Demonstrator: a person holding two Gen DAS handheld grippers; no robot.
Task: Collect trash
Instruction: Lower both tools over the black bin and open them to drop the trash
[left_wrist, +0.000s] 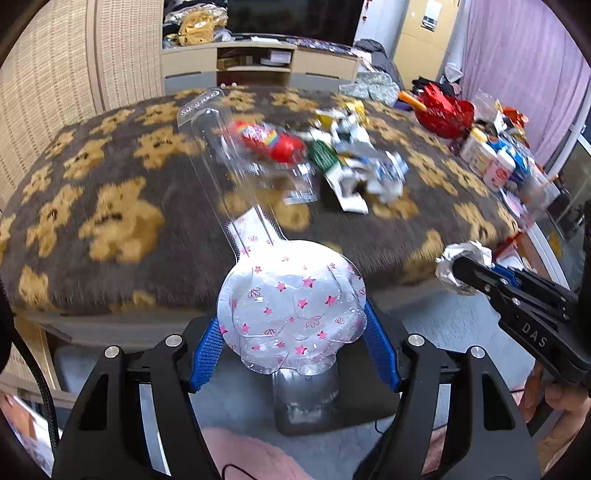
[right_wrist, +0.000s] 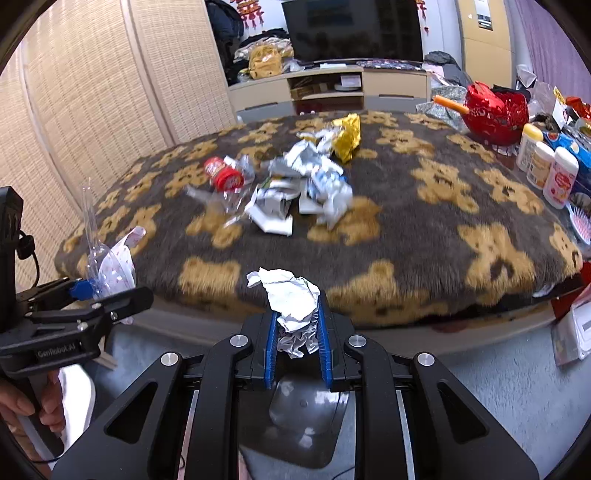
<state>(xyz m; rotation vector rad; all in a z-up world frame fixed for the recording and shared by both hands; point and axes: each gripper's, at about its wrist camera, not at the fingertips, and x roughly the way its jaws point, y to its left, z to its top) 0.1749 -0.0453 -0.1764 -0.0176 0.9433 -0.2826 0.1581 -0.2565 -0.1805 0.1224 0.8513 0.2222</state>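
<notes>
With the left gripper (left_wrist: 291, 325) pinching the clear plastic pkg (left_wrist: 291, 306) & the right gripper (right_wrist: 297, 328) clamping the crumpled paper (right_wrist: 295, 299), the person should prob keep both squeezed firmly until over a bin.

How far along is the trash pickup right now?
No bin shows, so nothing reads as finished. In hand: the left hand-held gripper clamps clear star-printed plastic packaging; the right hand-held gripper clamps a crumpled paper ball. Left: the wrapper pile and red-capped container on the bear-print blanket.
</notes>
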